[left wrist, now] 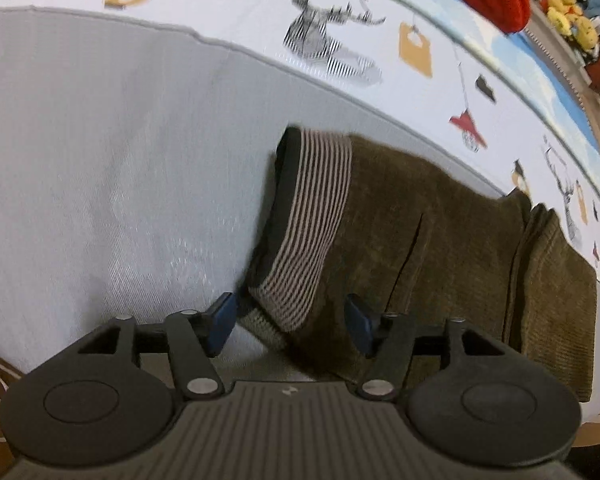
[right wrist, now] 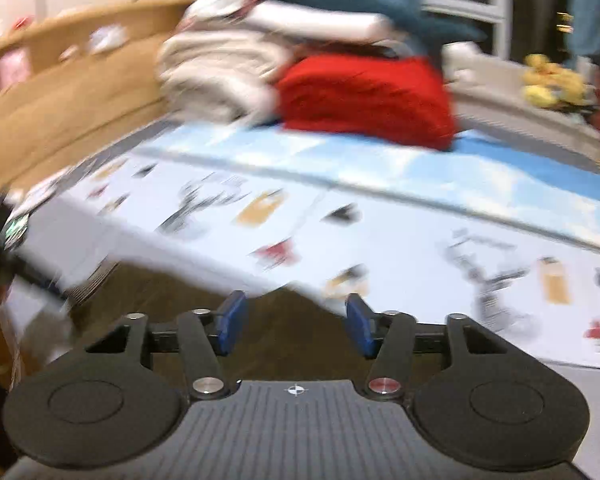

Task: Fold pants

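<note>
The pants (left wrist: pixel 420 248) lie folded at centre-right of the left view, long axis running to the lower right, striped waistband (left wrist: pixel 308 232) between the spread left gripper (left wrist: pixel 290 322), nearer than the spread, empty right gripper (right wrist: pixel 294 322).

In the left wrist view, the folded pants (left wrist: pixel 420 240) lay at centre right of the frame on a plain sheet (left wrist: pixel 100 160) that filled the left half. Their ribbed waistband (left wrist: pixel 312 220) sat at the pants' left end, between the parted fingers of the left gripper (left wrist: pixel 290 322) at the lower centre. Behind the sheet, a printed mat (left wrist: pixel 240 12) ran across the top. In the right wrist view, the right gripper (right wrist: pixel 296 326) stood open at lower centre, the mat beyond it, and a clothes pile (right wrist: pixel 308 60) rested at upper centre.
</note>
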Demonstrator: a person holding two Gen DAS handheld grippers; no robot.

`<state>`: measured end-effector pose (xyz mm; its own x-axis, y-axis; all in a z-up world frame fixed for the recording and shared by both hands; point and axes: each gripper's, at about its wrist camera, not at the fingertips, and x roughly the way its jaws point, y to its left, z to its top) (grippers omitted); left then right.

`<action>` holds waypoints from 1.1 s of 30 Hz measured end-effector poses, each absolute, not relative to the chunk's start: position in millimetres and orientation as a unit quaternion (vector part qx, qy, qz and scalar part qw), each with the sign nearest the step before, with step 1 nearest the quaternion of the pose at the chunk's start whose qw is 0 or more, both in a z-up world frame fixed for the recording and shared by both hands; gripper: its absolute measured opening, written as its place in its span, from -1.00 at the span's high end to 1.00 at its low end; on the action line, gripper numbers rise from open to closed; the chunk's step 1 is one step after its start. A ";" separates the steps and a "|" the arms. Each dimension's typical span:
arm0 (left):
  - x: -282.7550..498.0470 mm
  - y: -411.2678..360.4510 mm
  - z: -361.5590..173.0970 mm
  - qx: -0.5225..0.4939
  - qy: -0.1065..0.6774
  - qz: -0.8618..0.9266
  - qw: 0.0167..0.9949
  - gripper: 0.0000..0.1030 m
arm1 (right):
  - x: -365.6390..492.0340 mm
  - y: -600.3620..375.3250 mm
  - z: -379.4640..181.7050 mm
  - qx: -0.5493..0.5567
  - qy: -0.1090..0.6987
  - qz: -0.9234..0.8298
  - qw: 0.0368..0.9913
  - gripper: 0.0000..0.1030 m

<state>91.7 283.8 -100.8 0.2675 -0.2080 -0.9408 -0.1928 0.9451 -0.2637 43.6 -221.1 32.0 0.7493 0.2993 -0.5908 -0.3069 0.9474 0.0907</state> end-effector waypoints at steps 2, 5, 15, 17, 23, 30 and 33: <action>93.2 283.4 -108.9 -0.168 0.617 0.001 0.769 -0.45 | 52.5 -246.9 22.9 -0.001 0.319 0.119 0.940 -0.25; 96.5 287.6 -121.6 -0.184 0.632 0.013 0.753 -0.45 | 55.6 -281.4 -15.6 0.043 0.352 0.061 0.933 -0.23; 111.6 283.5 -144.5 -0.206 0.639 0.016 0.741 -0.50 | 74.4 -294.4 -47.7 0.063 0.432 0.037 0.899 0.12; 113.4 280.0 -146.1 -0.198 0.636 0.014 0.746 -0.54 | 74.0 -299.6 -47.7 0.073 0.435 0.039 0.897 0.12; 111.5 268.3 -143.3 -0.161 0.629 0.010 0.761 -0.45 | 73.1 -306.6 -42.8 0.065 0.434 0.038 0.898 0.12; 107.3 265.7 -138.1 -0.147 0.621 0.006 0.770 -0.09 | 71.5 -320.6 -50.2 0.066 0.443 0.021 0.894 0.12; 105.5 266.0 -133.2 -0.144 0.615 0.003 0.775 0.10 | 69.7 -323.5 -52.2 0.064 0.446 0.017 0.893 0.12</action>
